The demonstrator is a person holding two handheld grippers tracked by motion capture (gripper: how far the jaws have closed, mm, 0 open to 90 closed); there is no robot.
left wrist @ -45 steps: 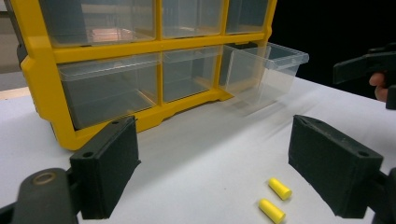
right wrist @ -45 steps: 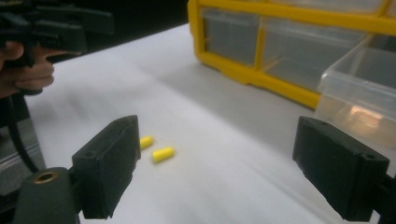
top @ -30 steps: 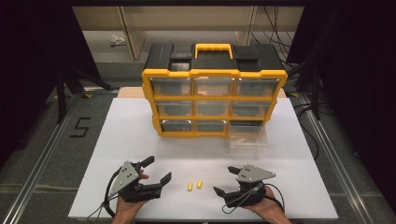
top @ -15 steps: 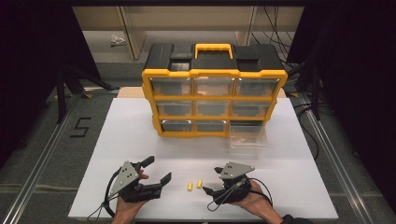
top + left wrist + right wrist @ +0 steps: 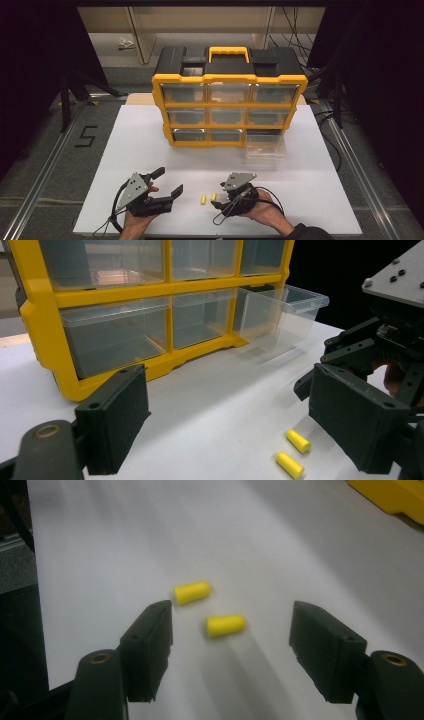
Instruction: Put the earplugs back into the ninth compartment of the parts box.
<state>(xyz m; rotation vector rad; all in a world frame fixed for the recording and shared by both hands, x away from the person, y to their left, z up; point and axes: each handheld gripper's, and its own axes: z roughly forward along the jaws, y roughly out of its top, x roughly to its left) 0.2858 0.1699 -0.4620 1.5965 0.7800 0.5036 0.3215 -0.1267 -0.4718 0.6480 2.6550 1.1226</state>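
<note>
Earplugs: two yellow foam ones lie on the white counter point(image 5: 150, 150), near plug point(image 5: 214, 196) just off the right tool point(image 5: 218, 212), far plug point(image 5: 203, 199) between both tools, left tool point(image 5: 170, 182) farther off and spread wide, nothing in it. High view: organizer point(image 5: 229, 107) stands well behind, its clear drawer point(image 5: 264, 147) pulled out at bottom right, nothing in the path. Left gripper view: both plugs point(image 5: 298, 440) point(image 5: 290, 464) sit beside its right jaw, the right tool close behind them. Right gripper view: near plug point(image 5: 225, 625) lies just ahead of the jaws, between their lines, long axis across the gap; far plug point(image 5: 192, 592) beyond, toward the left jaw. Jaws have just been closing, apart, not yet around the plug.
</note>
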